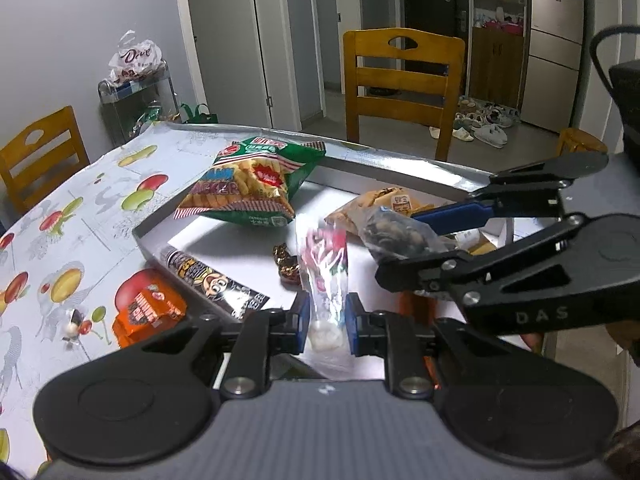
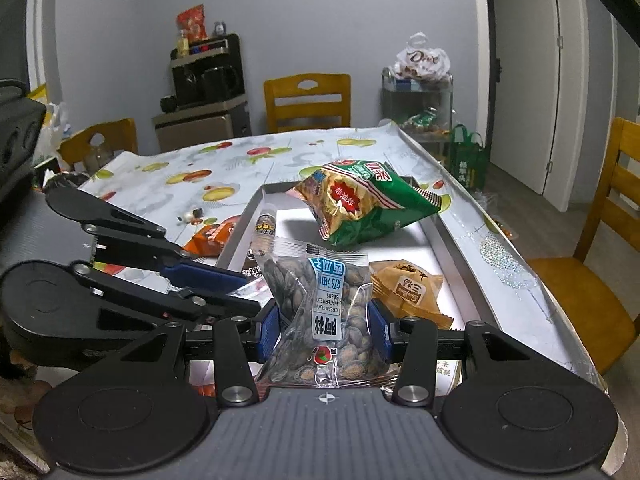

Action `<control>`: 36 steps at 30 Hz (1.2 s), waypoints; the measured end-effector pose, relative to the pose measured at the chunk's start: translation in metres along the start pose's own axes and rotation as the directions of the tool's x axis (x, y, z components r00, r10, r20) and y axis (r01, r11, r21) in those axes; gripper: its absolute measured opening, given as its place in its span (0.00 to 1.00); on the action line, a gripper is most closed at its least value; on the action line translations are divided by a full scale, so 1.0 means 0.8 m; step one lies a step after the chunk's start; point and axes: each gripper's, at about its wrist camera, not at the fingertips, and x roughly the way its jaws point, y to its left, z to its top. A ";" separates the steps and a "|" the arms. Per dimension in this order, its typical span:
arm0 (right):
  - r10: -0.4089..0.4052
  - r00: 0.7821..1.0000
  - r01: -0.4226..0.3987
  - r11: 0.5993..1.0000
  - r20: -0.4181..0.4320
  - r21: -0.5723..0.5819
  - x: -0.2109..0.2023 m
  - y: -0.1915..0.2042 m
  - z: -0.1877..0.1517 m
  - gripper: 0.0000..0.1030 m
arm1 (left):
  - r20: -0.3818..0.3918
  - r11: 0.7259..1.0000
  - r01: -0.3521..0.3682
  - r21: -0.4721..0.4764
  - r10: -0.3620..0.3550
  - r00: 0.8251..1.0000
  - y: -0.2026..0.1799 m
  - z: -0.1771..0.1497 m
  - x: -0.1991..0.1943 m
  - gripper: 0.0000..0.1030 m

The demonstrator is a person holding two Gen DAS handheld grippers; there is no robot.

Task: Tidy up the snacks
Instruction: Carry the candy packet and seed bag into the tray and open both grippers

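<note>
Above the shallow grey tray, both grippers carry one snack each. The left gripper has its jaws pinching a clear candy packet at its lower end. The right gripper has its jaws pinching a seed packet across its middle.

**Orientation**
- Candy packet: long axis runs forward along the fingers, free end pointing away from the camera and hanging over the tray.
- Seed packet: long axis also runs forward; its sealed top edge points away, toward the green cracker bag.

**Hazards (judgement)**
- The two grippers are near each other. In the left view the right gripper crosses just beside the candy packet; a careless advance could knock either packet.
- Both packets are thin, slick film held at one zone only. A quick swing could let the film slide out.
- The cracker bag leans on the tray's far rim and could tip out if bumped.
- A small orange packet lies outside the tray on the surface, not yet sorted.
</note>
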 end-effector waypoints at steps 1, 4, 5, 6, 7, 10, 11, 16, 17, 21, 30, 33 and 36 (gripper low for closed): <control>0.001 1.000 -0.001 1.000 -0.001 0.002 0.000 0.000 0.001 0.46 | -0.002 1.000 0.005 -0.009 -0.005 1.000 0.002 0.000 -0.002 0.18; -0.003 1.000 0.003 1.000 0.000 0.009 -0.001 -0.001 0.002 0.46 | 0.007 0.999 0.017 -0.039 -0.017 1.000 0.009 -0.002 -0.012 0.34; -0.007 1.000 0.007 1.000 0.000 0.011 0.000 -0.001 0.003 0.46 | 0.012 0.999 0.017 -0.043 -0.016 1.000 0.010 -0.003 -0.015 0.41; -0.008 1.000 0.008 1.000 -0.001 0.013 0.001 0.000 0.004 0.46 | 0.021 0.999 0.010 -0.044 -0.010 1.000 0.010 -0.004 -0.018 0.42; -0.008 1.000 0.009 1.000 -0.003 0.013 0.000 0.000 0.004 0.46 | 0.026 0.999 0.006 -0.042 -0.005 1.000 0.010 -0.005 -0.021 0.43; -0.008 1.000 0.008 1.000 -0.007 0.009 0.003 0.004 0.006 0.46 | 0.034 0.999 0.008 -0.044 -0.006 0.999 0.011 -0.008 -0.029 0.43; -0.010 1.000 0.010 1.000 -0.009 0.007 0.005 0.006 0.006 0.47 | 0.037 0.999 0.010 -0.045 -0.008 0.999 0.011 -0.008 -0.031 0.43; -0.025 1.000 0.025 1.000 -0.018 0.008 0.014 0.012 0.010 0.47 | 0.065 0.999 0.005 -0.047 -0.002 0.998 0.012 -0.012 -0.046 0.53; -0.028 0.999 0.028 1.000 -0.017 0.006 0.015 0.014 0.011 0.47 | 0.069 0.999 0.001 -0.047 0.002 0.998 0.012 -0.014 -0.049 0.53; -0.040 0.999 0.040 0.999 -0.010 -0.007 0.014 0.019 0.014 0.47 | 0.072 0.998 0.005 -0.067 0.000 0.997 0.018 -0.019 -0.056 0.53; -0.061 0.997 0.060 0.998 -0.043 -0.024 0.020 0.029 0.016 0.48 | 0.082 0.997 -0.002 -0.077 0.009 0.997 0.022 -0.027 -0.069 0.53; -0.069 0.996 0.068 0.997 -0.052 -0.028 0.021 0.032 0.015 0.49 | 0.083 0.997 -0.002 -0.081 0.009 0.997 0.023 -0.029 -0.072 0.54; -0.075 0.996 0.074 0.997 -0.044 -0.030 0.020 0.035 0.016 0.55 | 0.087 0.996 -0.001 -0.087 0.009 0.996 0.026 -0.032 -0.076 0.55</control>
